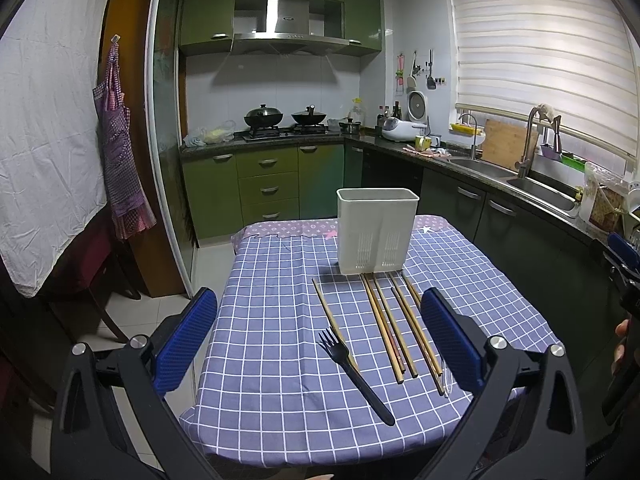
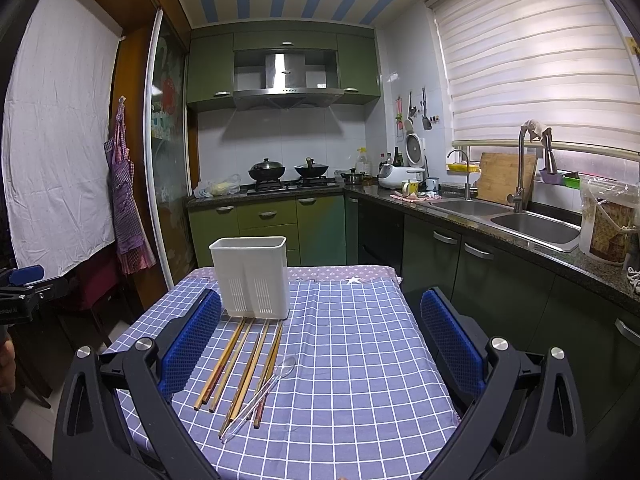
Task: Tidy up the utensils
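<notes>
A white slotted utensil holder (image 1: pixel 376 230) (image 2: pixel 251 280) stands upright at the far side of the table. In front of it lie several bamboo chopsticks (image 1: pixel 394 328) (image 2: pixel 240 364), roughly side by side. A black plastic fork (image 1: pixel 354 376) rests across one lone chopstick (image 1: pixel 332 316) on the left. A clear plastic spoon (image 2: pixel 262 396) lies over the right chopsticks. My left gripper (image 1: pixel 320 340) is open above the fork and chopsticks, holding nothing. My right gripper (image 2: pixel 320 344) is open, with the chopsticks by its left finger (image 2: pixel 192 344).
The table carries a blue checked cloth (image 1: pixel 272 320) (image 2: pixel 360 360). Green cabinets, a stove with woks (image 1: pixel 284 118) and a counter with a double sink (image 2: pixel 516 220) line the back and right. A dark chair (image 1: pixel 100 276) stands left of the table.
</notes>
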Available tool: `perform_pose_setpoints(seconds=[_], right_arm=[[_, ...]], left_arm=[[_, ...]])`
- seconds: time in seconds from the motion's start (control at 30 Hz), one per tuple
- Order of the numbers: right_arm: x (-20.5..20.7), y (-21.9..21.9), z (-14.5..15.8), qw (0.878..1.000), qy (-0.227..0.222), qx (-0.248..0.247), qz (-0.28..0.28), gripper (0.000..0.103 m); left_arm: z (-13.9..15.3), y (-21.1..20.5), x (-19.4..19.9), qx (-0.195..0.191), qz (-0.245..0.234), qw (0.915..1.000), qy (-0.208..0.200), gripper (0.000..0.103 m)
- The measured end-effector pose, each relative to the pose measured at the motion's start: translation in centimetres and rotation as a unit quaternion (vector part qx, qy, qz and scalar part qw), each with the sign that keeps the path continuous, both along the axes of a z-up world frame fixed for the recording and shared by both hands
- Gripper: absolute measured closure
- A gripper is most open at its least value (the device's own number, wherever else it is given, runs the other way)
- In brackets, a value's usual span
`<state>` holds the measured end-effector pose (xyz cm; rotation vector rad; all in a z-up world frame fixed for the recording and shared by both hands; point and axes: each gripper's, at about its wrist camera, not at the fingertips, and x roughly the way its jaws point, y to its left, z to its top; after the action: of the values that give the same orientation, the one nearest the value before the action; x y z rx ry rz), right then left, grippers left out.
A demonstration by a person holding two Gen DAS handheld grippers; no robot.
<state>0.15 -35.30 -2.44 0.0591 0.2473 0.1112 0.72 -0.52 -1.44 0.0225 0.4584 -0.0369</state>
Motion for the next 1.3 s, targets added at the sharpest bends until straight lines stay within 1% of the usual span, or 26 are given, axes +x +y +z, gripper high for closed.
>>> perform_pose_setpoints(seconds=[0.2, 0.3, 0.4, 0.43, 0.5, 0.57, 0.6, 0.67, 0.7, 0.77, 0.8, 0.83, 0.87, 0.9, 0.93, 1.0, 1.03, 1.07, 1.1, 1.13, 1.17, 1.2, 1.23, 1.27, 1.3], right_arm=[[0.2, 0.2, -0.2, 1.0, 0.004, 0.001, 0.001, 0.004], [1.2, 0.4, -0.3, 1.0, 0.016, -0.007, 0.003, 0.004], [3.5, 0.7, -0.8, 0.998, 0.054, -0.029, 0.008, 0.004], [4.9, 0.9, -1.1, 0.996, 0.08, -0.037, 0.009, 0.004], [7.6, 0.9, -2.0, 0.99, 0.135, -0.034, 0.024, 0.004], [11.1, 0.8, -3.3, 0.977, 0.205, -0.013, 0.064, 0.004], [12.5, 0.9, -3.9, 0.969, 0.234, -0.006, 0.079, 0.004], [15.4, 1.2, -5.3, 0.952, 0.287, 0.005, 0.105, 0.004], [16.7, 1.5, -6.0, 0.943, 0.309, 0.01, 0.12, 0.004], [18.7, 1.9, -7.5, 0.927, 0.348, 0.022, 0.136, 0.004], [19.9, 2.1, -8.4, 0.917, 0.373, 0.025, 0.135, 0.004], [20.7, 2.2, -9.0, 0.912, 0.387, 0.024, 0.136, 0.005], [21.4, 2.3, -9.8, 0.909, 0.394, 0.022, 0.137, 0.007], [22.0, 2.5, -10.7, 0.904, 0.406, 0.022, 0.135, 0.01], [22.4, 2.4, -11.1, 0.899, 0.415, 0.025, 0.137, 0.012], [23.0, 2.6, -12.1, 0.891, 0.43, 0.031, 0.142, 0.016], [23.2, 2.6, -12.1, 0.889, 0.434, 0.03, 0.143, 0.016], [23.1, 2.6, -12.3, 0.89, 0.432, 0.028, 0.143, 0.016], [23.2, 2.7, -12.5, 0.89, 0.432, 0.026, 0.143, 0.016], [23.2, 2.8, -12.8, 0.89, 0.432, 0.026, 0.144, 0.016], [23.2, 3.0, -12.9, 0.891, 0.43, 0.025, 0.146, 0.016], [23.2, 3.1, -12.9, 0.891, 0.429, 0.024, 0.146, 0.016], [23.1, 3.1, -13.0, 0.891, 0.428, 0.024, 0.147, 0.016], [23.1, 3.1, -12.9, 0.891, 0.428, 0.023, 0.148, 0.016], [23.1, 3.1, -13.0, 0.891, 0.427, 0.022, 0.149, 0.016]], left_arm=[[-0.2, 0.1, 0.5, 0.0, 0.001, 1.0, 0.006, 0.006], [-0.7, 0.4, 1.7, -0.008, -0.002, 0.9994, 0.032, 0.006], [-1.6, 0.8, 3.8, -0.018, -0.002, 0.9969, 0.077, 0.006], [-2.0, 1.0, 4.7, -0.022, 0.0, 0.9953, 0.094, 0.006], [-2.8, 1.3, 6.2, -0.032, 0.0, 0.992, 0.122, 0.006], [-4.0, 1.7, 8.5, -0.045, 0.005, 0.9838, 0.174, 0.006], [-4.6, 1.9, 9.4, -0.053, -0.002, 0.98, 0.192, 0.006], [-6.4, 1.8, 11.6, -0.072, -0.02, 0.9671, 0.243, 0.006], [-7.7, 1.6, 12.9, -0.079, -0.025, 0.9582, 0.274, 0.006], [-9.5, 1.3, 14.6, -0.081, -0.02, 0.9455, 0.315, 0.006], [-10.5, 1.3, 15.3, -0.083, -0.014, 0.9389, 0.334, 0.006], [-11.6, 1.2, 16.2, -0.086, -0.005, 0.9306, 0.356, 0.006], [-12.5, 1.0, 16.8, -0.085, 0.004, 0.9241, 0.372, 0.007], [-13.0, 0.8, 17.2, -0.084, 0.009, 0.921, 0.38, 0.009], [-13.6, 0.7, 17.6, -0.084, 0.015, 0.9167, 0.39, 0.017], [-14.7, 0.3, 18.2, -0.092, 0.021, 0.9057, 0.413, 0.026], [-15.3, 0.1, 18.6, -0.1, 0.02, 0.8984, 0.427, 0.031], [-15.8, -0.1, 18.9, -0.105, 0.023, 0.8925, 0.438, 0.035], [-16.1, -0.4, 19.0, -0.107, 0.024, 0.8889, 0.445, 0.042], [-16.6, -0.7, 19.3, -0.109, 0.027, 0.8844, 0.453, 0.046], [-16.9, -0.9, 19.5, -0.111, 0.029, 0.8813, 0.458, 0.049], [-17.1, -1.1, 19.6, -0.11, 0.032, 0.8799, 0.461, 0.054], [-17.1, -1.3, 19.7, -0.105, 0.035, 0.8819, 0.458, 0.057], [-16.8, -1.3, 19.4, -0.106, 0.035, 0.8819, 0.458, 0.06], [-16.9, -1.3, 19.5, -0.109, 0.035, 0.8807, 0.46, 0.066]])
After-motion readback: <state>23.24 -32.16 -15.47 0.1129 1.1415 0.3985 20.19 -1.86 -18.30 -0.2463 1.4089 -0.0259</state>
